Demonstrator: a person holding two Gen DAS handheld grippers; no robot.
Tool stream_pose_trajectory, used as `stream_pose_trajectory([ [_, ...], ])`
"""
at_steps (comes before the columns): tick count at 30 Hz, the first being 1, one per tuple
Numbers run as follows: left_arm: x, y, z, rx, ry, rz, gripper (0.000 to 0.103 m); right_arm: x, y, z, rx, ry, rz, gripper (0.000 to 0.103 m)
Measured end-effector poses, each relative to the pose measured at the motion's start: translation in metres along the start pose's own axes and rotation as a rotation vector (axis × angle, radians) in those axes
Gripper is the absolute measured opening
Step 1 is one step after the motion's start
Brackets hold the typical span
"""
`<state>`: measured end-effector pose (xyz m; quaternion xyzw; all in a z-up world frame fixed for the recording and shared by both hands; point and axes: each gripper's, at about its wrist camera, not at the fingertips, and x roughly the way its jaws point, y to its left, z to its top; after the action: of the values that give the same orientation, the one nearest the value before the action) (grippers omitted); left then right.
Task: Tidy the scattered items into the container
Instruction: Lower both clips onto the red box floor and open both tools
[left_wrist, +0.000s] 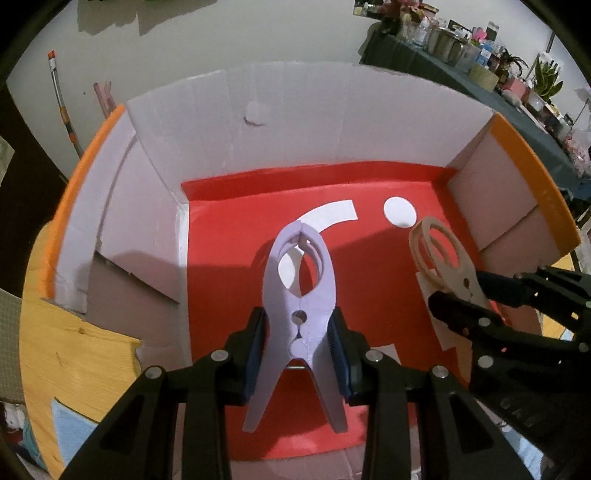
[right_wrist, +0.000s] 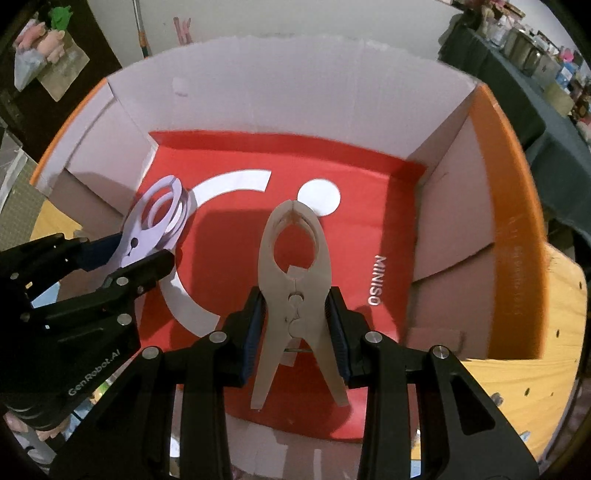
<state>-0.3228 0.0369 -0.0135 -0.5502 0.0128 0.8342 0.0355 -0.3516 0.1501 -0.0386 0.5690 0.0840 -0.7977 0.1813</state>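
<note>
Two clips hang above the red floor of the cardboard box (left_wrist: 303, 122): your left gripper (left_wrist: 299, 328) clamps the lilac clothespin (left_wrist: 299, 291), your right gripper (right_wrist: 295, 314) the beige clothespin (right_wrist: 293, 258). Lower both, then release gently, keeping them apart.

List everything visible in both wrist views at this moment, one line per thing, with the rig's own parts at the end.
lilac clothes peg: 1, pale purple, held over the box's red floor, left side.
beige clothes peg: 1, tan, held over the red floor, right side.
cardboard box: 1, white walls with orange flap edges, red printed floor insert with white shapes and MINISO lettering; sits on the table.
wooden table: 1, light wood, under the box.
cluttered side table: 1, dark cloth, background right, many small items too small to tell.
left gripper: 1, black, jaws shut on the lilac clothes peg.
right gripper: 1, black, jaws shut on the beige clothes peg.
</note>
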Motion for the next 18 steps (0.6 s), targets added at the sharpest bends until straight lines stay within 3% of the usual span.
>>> stream_pose_trajectory([
  [18,0.0094,0.001,-0.003,0.0,0.026,0.007,0.036,0.0081,-0.006,-0.0096,0.011,0.019,-0.01,0.032],
])
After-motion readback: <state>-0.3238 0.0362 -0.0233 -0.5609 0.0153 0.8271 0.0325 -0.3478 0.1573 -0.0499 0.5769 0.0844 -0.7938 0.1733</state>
